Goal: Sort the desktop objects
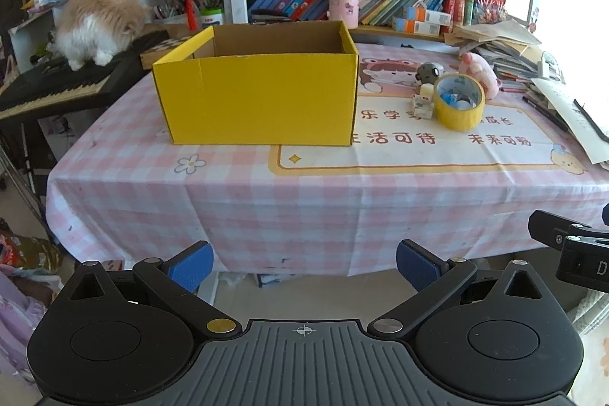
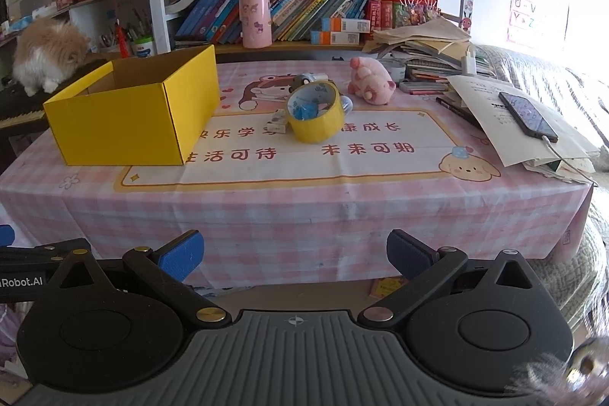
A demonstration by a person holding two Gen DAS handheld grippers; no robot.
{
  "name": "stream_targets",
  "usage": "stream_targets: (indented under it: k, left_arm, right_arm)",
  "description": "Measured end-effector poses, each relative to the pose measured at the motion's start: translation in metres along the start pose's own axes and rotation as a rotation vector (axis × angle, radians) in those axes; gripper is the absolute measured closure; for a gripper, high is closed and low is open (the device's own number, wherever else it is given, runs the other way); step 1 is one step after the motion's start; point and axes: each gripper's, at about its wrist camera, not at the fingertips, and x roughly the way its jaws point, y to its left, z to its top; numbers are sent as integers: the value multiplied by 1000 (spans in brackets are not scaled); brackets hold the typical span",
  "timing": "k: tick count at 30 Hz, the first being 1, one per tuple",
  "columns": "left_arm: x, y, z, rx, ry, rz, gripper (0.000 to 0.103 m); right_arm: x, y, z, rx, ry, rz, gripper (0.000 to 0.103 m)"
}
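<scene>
Grippers both stand fully open and hold nothing: the left gripper (image 1: 304, 263) and the right gripper (image 2: 295, 253) hang before the near edge of the table (image 2: 304, 215). On its left side stands the open yellow box (image 1: 259, 101). To the right of it lie the yellow tape roll (image 2: 315, 117), small items and a pink plush toy (image 2: 371, 80).

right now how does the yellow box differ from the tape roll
The box is rectangular, far larger and sits left on the table; the tape roll is round, small and sits mid-table. The box looks empty as far as its inside shows; the tape roll has small bits showing through its hole. Both are yellow and neither is held.
</scene>
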Motion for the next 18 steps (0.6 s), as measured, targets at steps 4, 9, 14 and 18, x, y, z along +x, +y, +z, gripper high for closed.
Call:
stream_targets:
  k: [4,9,14,18]
  left_arm:
    - [1,0,-1,3,1,0,0]
    - [1,-1,0,5,3,0,0]
    - [0,-4,-2,11,6,2,0]
    - [-1,-5,-3,14,6,2,0]
  right_arm:
    - [0,-1,0,2,2,0,0]
    - [1,-1,0,1,2,0,0]
    - [-1,-2,1,7,4,-3,0]
    - [-2,-7,-1,16,3,-8,0]
